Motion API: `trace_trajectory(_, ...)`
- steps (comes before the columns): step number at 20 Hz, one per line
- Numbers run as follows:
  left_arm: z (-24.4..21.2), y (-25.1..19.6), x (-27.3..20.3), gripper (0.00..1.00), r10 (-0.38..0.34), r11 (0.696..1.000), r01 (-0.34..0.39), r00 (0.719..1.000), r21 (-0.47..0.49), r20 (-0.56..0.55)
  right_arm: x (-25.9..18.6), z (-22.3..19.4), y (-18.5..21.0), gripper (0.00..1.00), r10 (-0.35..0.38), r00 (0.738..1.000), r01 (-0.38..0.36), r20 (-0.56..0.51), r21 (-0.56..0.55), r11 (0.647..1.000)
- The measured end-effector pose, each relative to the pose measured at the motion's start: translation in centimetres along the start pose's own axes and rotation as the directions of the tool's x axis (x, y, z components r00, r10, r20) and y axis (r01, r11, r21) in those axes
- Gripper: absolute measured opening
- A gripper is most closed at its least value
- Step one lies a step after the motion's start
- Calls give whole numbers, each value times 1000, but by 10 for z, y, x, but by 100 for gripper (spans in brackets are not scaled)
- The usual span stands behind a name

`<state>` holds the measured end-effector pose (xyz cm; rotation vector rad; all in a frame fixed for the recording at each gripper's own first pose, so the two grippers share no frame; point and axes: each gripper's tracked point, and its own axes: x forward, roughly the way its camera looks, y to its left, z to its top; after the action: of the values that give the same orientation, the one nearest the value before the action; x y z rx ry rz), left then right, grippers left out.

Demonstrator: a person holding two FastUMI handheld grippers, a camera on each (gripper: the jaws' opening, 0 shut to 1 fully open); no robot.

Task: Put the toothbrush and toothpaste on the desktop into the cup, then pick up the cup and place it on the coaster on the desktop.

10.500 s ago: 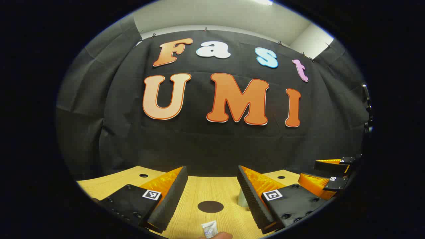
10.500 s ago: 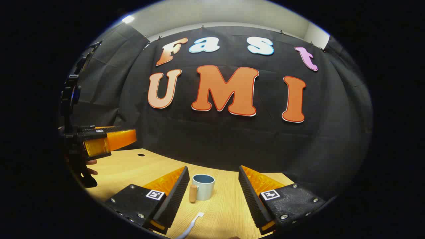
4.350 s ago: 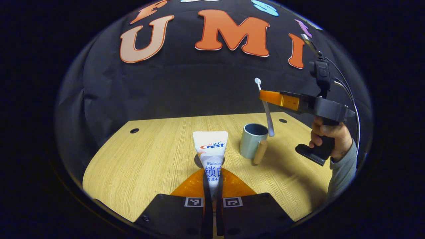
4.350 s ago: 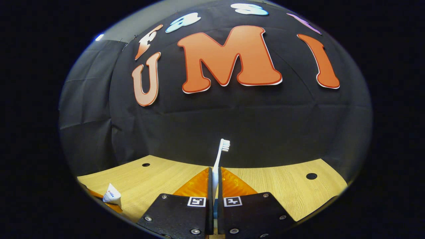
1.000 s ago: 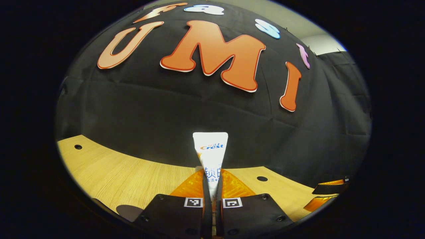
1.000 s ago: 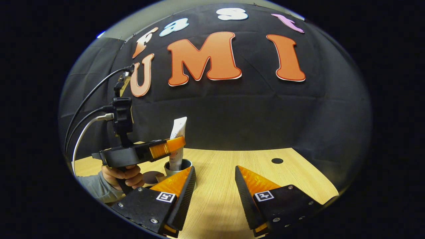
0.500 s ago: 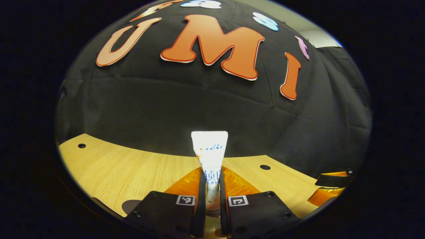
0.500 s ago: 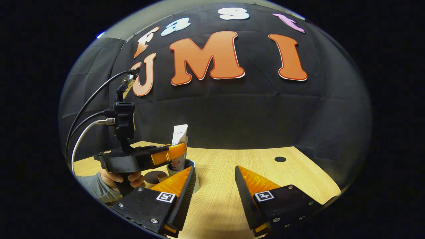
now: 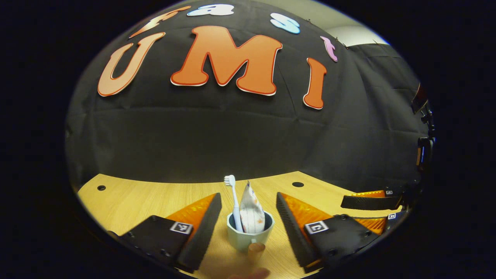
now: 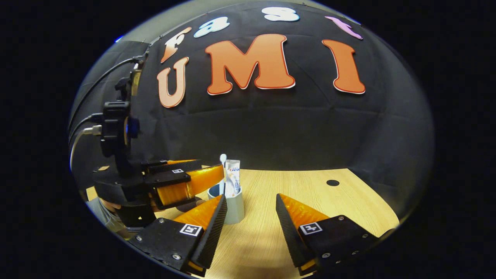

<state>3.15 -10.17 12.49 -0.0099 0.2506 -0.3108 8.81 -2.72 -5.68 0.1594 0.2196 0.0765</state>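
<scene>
1. Cup [image 9: 248, 236] stands low in the centre of the left gripper view, between the spread fingers of the left tool [image 9: 246, 221], which holds nothing.
2. Toothbrush [image 9: 233, 201] and toothpaste [image 9: 251, 211] stand upright inside it, side by side, so the loading step looks done.
3. Right tool [image 10: 248, 223] is wide open and empty at the bottom of the right gripper view, with the cup just left of its fingers.
4. Coaster [image 10: 190, 204] appears as a dark patch on the surface [image 10: 310, 190] beside the cup, partly hidden.
5. Next, I judge, one tool must close on the cup wall or its wooden handle [image 9: 255, 250], lift it level, and set it on the coaster.
</scene>
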Motion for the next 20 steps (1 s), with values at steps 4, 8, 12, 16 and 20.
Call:
trace_trajectory(4,11,27,-30,100,61,998,-61,998,14,11,3,1,16,78,7,1000,-7,-28,-1,1000)
trace_trajectory(8,25,55,-66,100,118,992,-120,992,51,37,12,-3,33,78,8,997,-6,-82,19,1000)
trace_trajectory(12,40,80,-99,100,172,980,-179,981,83,87,20,-1,55,79,3,992,-4,-127,-8,1000)
trace_trajectory(16,45,108,-126,100,235,961,-249,964,119,122,36,-7,69,79,-15,975,19,-221,16,1000)
trace_trajectory(20,35,131,-140,100,277,950,-291,953,114,120,49,-22,69,78,-72,938,86,-340,25,996)
